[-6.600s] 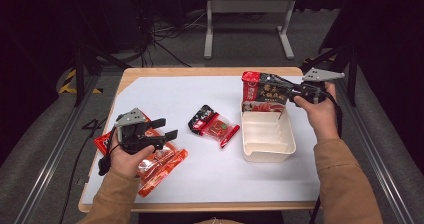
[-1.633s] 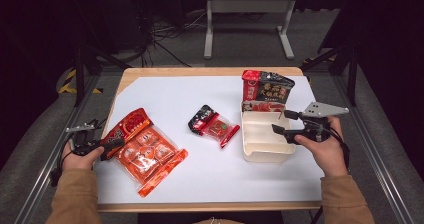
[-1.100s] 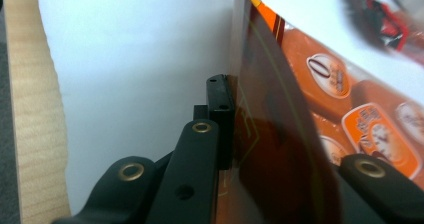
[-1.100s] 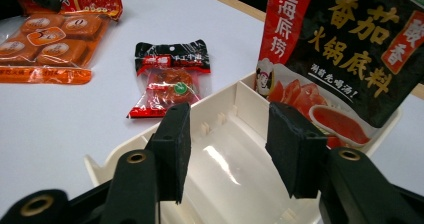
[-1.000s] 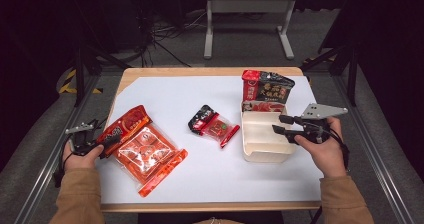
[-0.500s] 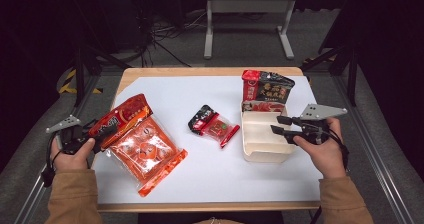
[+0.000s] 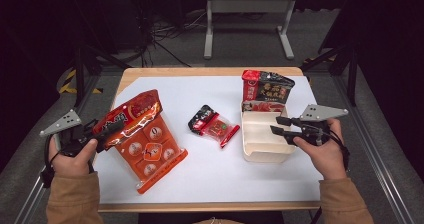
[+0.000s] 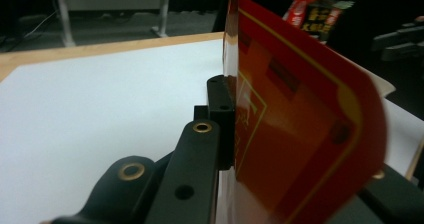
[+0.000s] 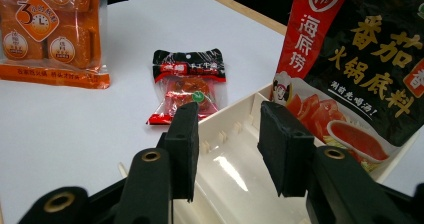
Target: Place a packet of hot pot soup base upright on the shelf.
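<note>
Jaws of the left gripper [image 7: 102, 135] pinch the top edge of the big orange snack bag [image 7: 145, 144]. That bag is lifted at its top end, while its bottom end rests on the white table [image 7: 210, 169], near the left side. Jaws of the right gripper [image 7: 276, 125] have just been closing, with a small gap and nothing between them. They hang over the cream box [image 7: 262, 141] on the right. A red and black sauce packet [image 7: 267, 91] stands in the box's far end. A small red packet [image 7: 214, 126] lies in the middle.
</note>
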